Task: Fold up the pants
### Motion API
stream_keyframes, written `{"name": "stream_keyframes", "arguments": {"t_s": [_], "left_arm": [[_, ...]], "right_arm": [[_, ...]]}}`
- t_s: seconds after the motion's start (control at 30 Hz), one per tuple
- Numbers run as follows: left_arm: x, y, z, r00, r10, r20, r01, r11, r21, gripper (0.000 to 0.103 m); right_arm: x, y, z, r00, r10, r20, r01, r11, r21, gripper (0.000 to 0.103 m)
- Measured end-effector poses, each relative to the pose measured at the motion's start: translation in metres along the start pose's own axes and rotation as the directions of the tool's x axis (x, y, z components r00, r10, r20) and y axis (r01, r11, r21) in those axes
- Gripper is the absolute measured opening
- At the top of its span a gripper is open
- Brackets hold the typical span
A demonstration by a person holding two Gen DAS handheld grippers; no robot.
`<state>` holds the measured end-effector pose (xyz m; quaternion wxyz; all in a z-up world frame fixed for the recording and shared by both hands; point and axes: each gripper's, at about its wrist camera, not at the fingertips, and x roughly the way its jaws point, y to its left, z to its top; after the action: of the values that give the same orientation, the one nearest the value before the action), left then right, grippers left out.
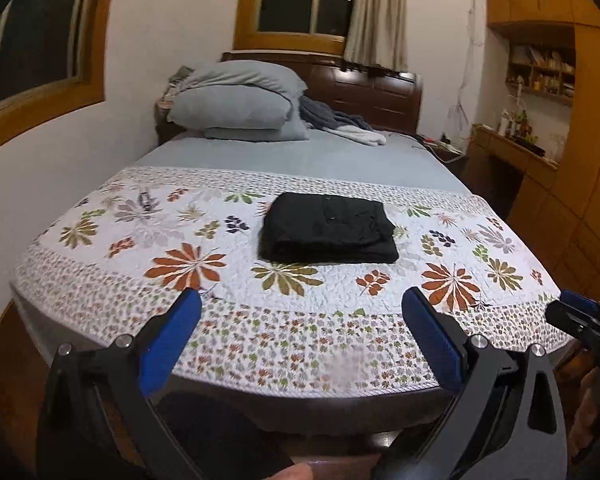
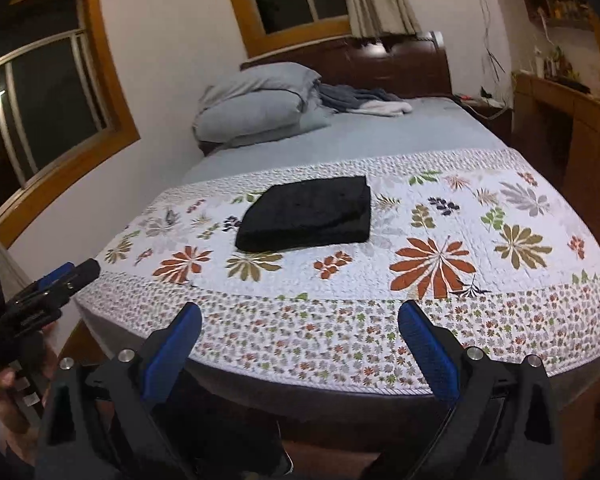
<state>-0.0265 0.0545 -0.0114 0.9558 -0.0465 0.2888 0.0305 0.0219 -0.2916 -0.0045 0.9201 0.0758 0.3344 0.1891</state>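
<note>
**Folded pants lay out of reach of both claws**

Nearest the left wrist camera, the left claw (image 1: 302, 312) stood spread wide with nothing between its blue pads (image 1: 176, 336), hanging over the foot edge of the bed (image 1: 260, 404). The right claw (image 2: 300, 314) was likewise spread and empty, and each claw showed at the edge of the other's view, side by side.

The black pants (image 1: 328, 234) lay as a compact folded stack on the flowered quilt (image 1: 100, 280), ahead of and beyond both claws, well apart from either. The stack's longer side ran across the bed, roughly parallel to the foot edge. From the left claw it sat nearly straight ahead; from the right claw it sat ahead and slightly to the left. Neither hand looked clearly nearer.

Judged from the neat stack, the folding seemed complete, so any further move would only be a reach forward to tidy it.

No brand, label or readable writing showed on the pants, the quilt or the claws.
</note>
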Motion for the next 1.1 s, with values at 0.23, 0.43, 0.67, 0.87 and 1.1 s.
{"name": "stream_keyframes", "arguments": {"t_s": [0.23, 0.43, 0.67, 0.87, 1.1], "left_arm": [[-0.04, -0.008, 0.004, 0.998, 0.051, 0.033, -0.05, 0.999, -0.014, 0.1], [-0.055, -0.017, 0.007, 0.999, 0.024, 0.037, -0.024, 1.0, -0.005, 0.1], [-0.054, -0.022, 0.006, 0.999, 0.02, 0.025, -0.02, 1.0, 0.006, 0.1], [-0.046, -0.022, 0.004, 1.0, 0.013, 0.013, -0.014, 1.0, 0.012, 0.1], [-0.036, -0.018, 0.004, 1.0, 0.004, -0.009, -0.004, 1.0, 0.005, 0.1]], "right_arm": [[-0.032, 0.021, 0.001, 0.999, 0.035, 0.037, -0.033, 0.998, -0.048, 0.099], [-0.038, 0.031, 0.0, 0.999, 0.039, 0.025, -0.037, 0.997, -0.062, 0.099], [-0.041, 0.036, -0.001, 0.999, 0.029, 0.025, -0.027, 0.997, -0.075, 0.099], [-0.032, 0.036, -0.001, 1.0, 0.027, 0.009, -0.026, 0.997, -0.075, 0.099], [-0.02, 0.036, -0.002, 0.999, 0.032, -0.012, -0.033, 0.997, -0.071, 0.099]]}}
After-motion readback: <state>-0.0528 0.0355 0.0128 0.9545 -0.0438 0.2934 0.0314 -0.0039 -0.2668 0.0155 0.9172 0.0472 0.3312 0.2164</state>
